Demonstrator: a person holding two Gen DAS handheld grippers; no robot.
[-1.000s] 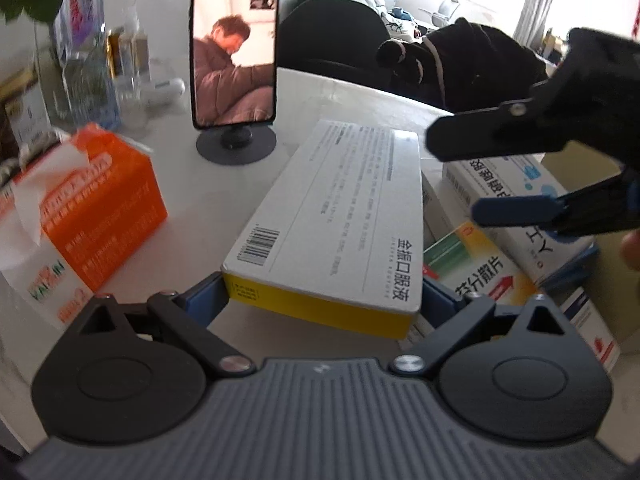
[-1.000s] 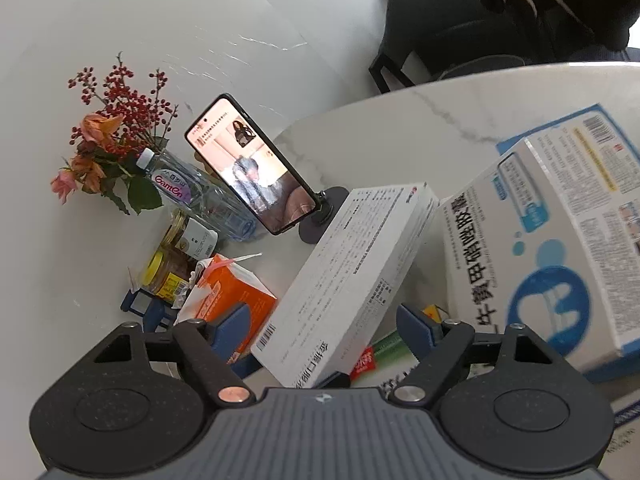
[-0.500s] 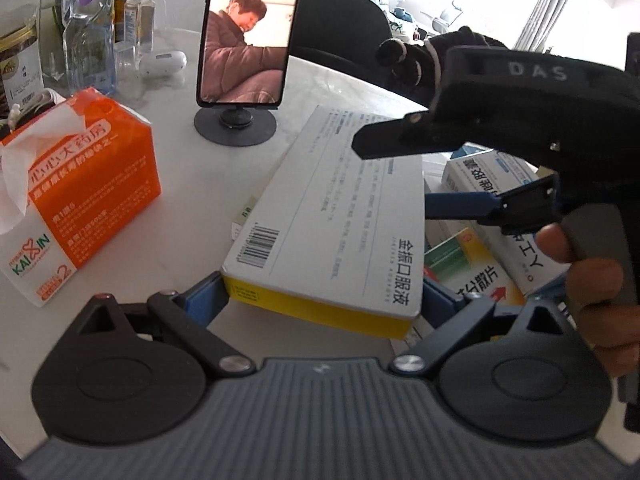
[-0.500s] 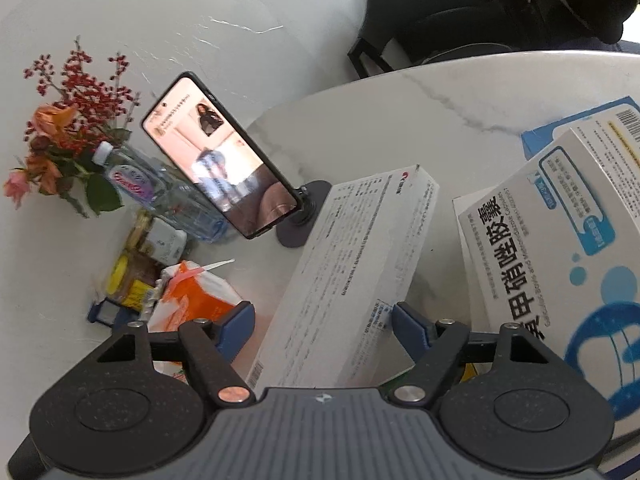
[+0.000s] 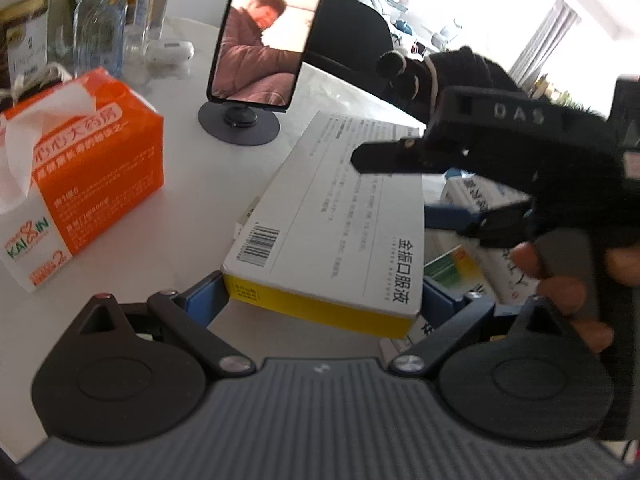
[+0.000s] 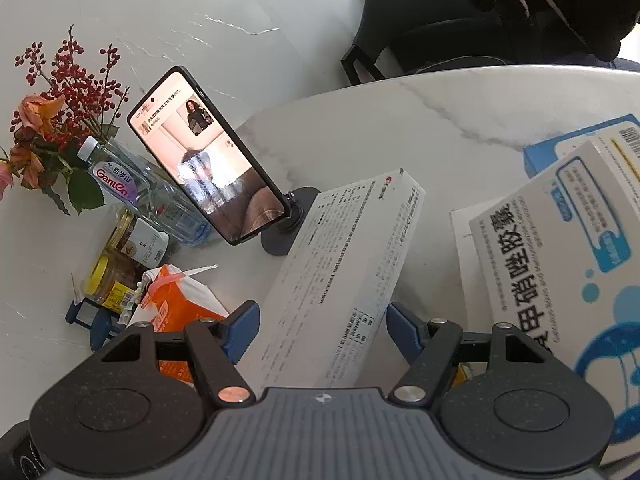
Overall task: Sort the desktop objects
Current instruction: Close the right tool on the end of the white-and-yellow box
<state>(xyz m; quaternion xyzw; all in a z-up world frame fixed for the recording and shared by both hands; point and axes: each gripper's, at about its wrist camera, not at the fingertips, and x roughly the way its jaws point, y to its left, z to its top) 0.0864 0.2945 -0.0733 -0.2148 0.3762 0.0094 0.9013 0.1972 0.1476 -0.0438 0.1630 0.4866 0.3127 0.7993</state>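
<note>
The long white box point(image 5: 340, 224), yellow along its near end, lies between the blue fingers point(image 5: 206, 300) of the left gripper point(image 5: 324, 304), which pinch it by its two long sides at the barcode end. The right gripper point(image 6: 320, 332) straddles the same box point(image 6: 344, 272) further along; its fingers point(image 6: 240, 330) have just been closing, and they stand just beside the box's sides, though contact cannot be told. In the left wrist view the right gripper point(image 5: 404, 184) reaches in from the right over the box, a hand point(image 5: 560, 280) wrapped around its handle.

Other medicine boxes are piled toward the right edge of the white marble worktop point(image 6: 420, 120), among them a large blue-and-white box point(image 6: 560, 248). An orange tissue pack point(image 5: 80, 184) sits toward the left edge. Behind the long box a phone point(image 5: 268, 32) stands upright on a round stand, its screen lit. A water bottle point(image 6: 136, 188), jars point(image 6: 120, 264) and red-berried flowers point(image 6: 60, 100) crowd the far left corner. A dark chair point(image 6: 460, 28) stands beyond the worktop's far edge.
</note>
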